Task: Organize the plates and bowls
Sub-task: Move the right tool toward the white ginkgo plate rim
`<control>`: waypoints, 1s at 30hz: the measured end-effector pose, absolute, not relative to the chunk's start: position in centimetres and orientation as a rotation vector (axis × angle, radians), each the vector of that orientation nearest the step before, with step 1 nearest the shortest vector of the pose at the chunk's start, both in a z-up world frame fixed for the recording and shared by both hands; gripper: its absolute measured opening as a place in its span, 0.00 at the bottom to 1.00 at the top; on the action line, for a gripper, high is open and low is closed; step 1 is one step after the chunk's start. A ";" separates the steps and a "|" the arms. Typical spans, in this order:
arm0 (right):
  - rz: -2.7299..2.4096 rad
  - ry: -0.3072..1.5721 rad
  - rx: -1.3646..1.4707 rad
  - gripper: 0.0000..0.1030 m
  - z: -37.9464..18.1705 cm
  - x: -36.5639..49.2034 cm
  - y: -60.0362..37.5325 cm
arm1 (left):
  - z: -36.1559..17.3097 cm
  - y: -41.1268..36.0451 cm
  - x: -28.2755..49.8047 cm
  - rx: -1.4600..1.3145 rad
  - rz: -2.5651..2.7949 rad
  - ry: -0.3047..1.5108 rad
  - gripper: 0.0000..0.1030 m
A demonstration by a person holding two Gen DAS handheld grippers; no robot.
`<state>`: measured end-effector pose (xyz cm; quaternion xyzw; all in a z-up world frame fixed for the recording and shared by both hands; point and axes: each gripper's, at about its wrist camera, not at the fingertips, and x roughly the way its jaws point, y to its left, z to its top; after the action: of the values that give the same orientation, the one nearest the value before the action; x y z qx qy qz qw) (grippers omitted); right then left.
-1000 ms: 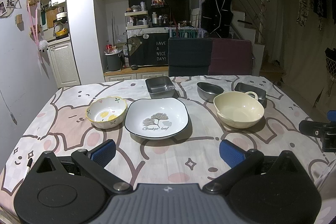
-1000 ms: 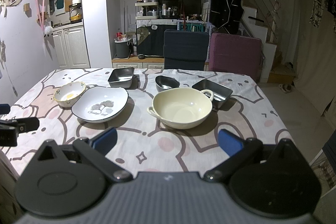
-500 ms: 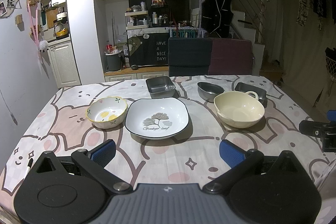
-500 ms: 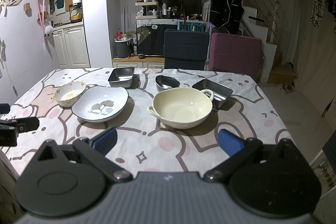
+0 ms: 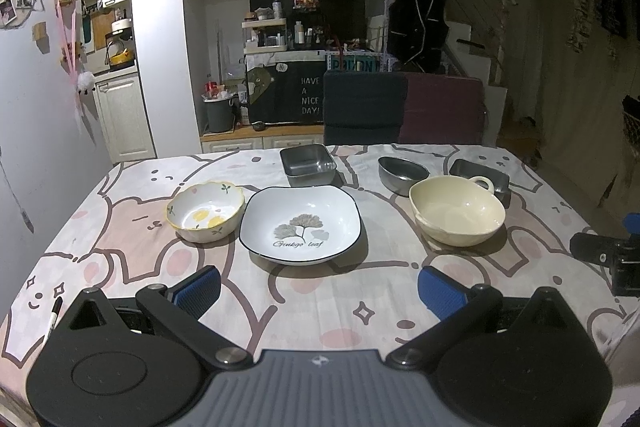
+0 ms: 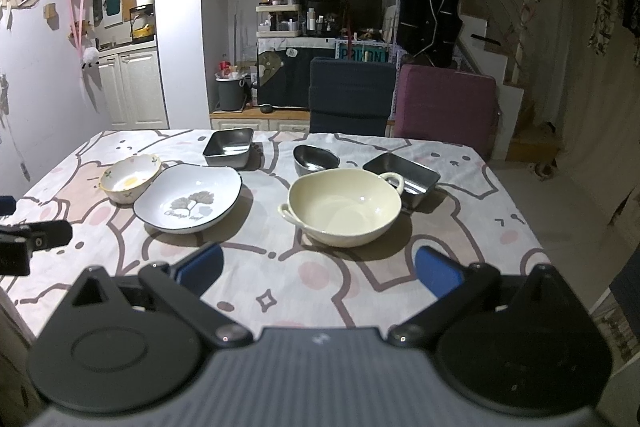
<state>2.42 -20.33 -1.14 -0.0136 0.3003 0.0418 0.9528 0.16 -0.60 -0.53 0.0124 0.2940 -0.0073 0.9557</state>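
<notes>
A white square plate with a leaf print [image 5: 301, 223] [image 6: 189, 197] lies mid-table. To its left stands a small flowered bowl [image 5: 205, 211] [image 6: 130, 178]; to its right a cream bowl with handles [image 5: 458, 209] [image 6: 345, 206]. Behind them are a square steel dish [image 5: 307, 163] [image 6: 228, 146], an oval steel bowl [image 5: 402, 173] [image 6: 315, 159] and a rectangular steel dish [image 5: 479, 174] [image 6: 402, 173]. My left gripper [image 5: 319, 289] is open over the near table edge, short of the plate. My right gripper [image 6: 319, 269] is open and empty, short of the cream bowl.
A cartoon-print cloth covers the table [image 5: 120, 227]. A black marker [image 5: 54, 313] lies at the near left edge. Two chairs, dark blue [image 5: 364, 107] and maroon [image 5: 442, 109], stand at the far side. Each gripper shows at the edge of the other's view.
</notes>
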 end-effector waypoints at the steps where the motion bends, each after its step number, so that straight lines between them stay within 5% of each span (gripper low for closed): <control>1: 0.084 0.609 -0.029 1.00 -1.1 2.4 -20.3 | -0.3 -0.4 0.2 0.021 -0.015 0.599 1.00; 30: 0.247 0.456 -0.083 1.00 3.7 11.8 -18.2 | 5.4 3.6 11.7 0.026 0.040 0.512 1.00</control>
<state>11.76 -18.22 3.71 -0.0412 0.2254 0.1220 0.9657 11.67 3.62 5.40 0.0131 0.2531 0.0197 0.9671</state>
